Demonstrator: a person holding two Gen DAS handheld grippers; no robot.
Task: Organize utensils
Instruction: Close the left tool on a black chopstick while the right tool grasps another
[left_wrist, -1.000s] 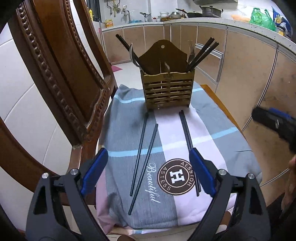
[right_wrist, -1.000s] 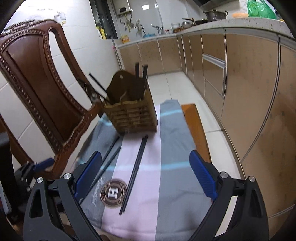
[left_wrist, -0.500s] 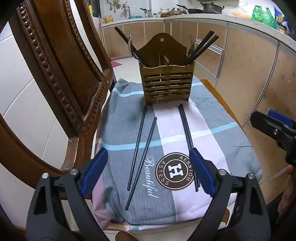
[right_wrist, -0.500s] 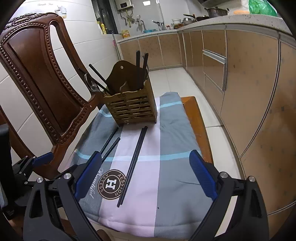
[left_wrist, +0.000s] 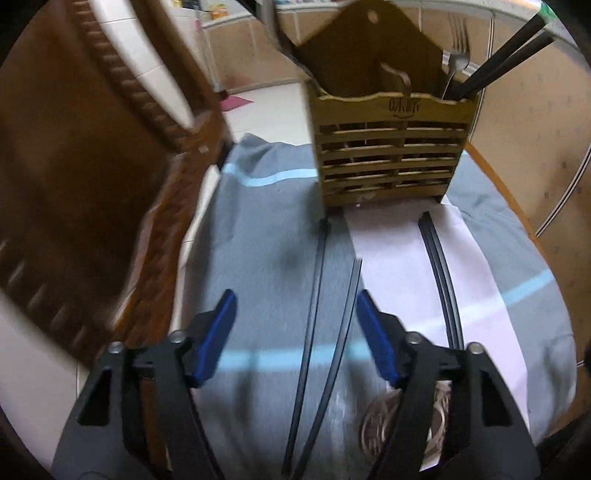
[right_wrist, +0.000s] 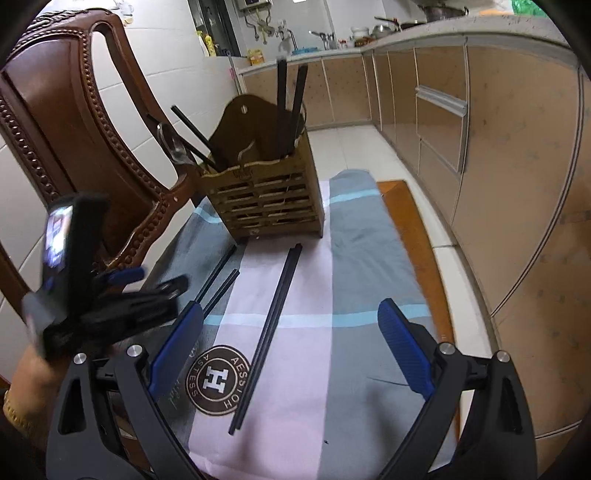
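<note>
The left wrist camera looks forward and steeply down along the left gripper (left_wrist: 295, 325), close above the striped cloth (left_wrist: 258, 236) near its left edge, and faces the wooden utensil holder (left_wrist: 391, 147) at the far end. The right wrist camera sits higher and further back, behind the right gripper (right_wrist: 291, 339), above the near right part of the cloth, and faces the same way. Both views share the cloth, the holder, the chopsticks (right_wrist: 269, 321) lying on the cloth and the chair (right_wrist: 74, 122) at the left. The right view also catches the left gripper at its left edge.

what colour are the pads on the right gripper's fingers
Blue pads on black arms, clearest in the right wrist view.
</note>
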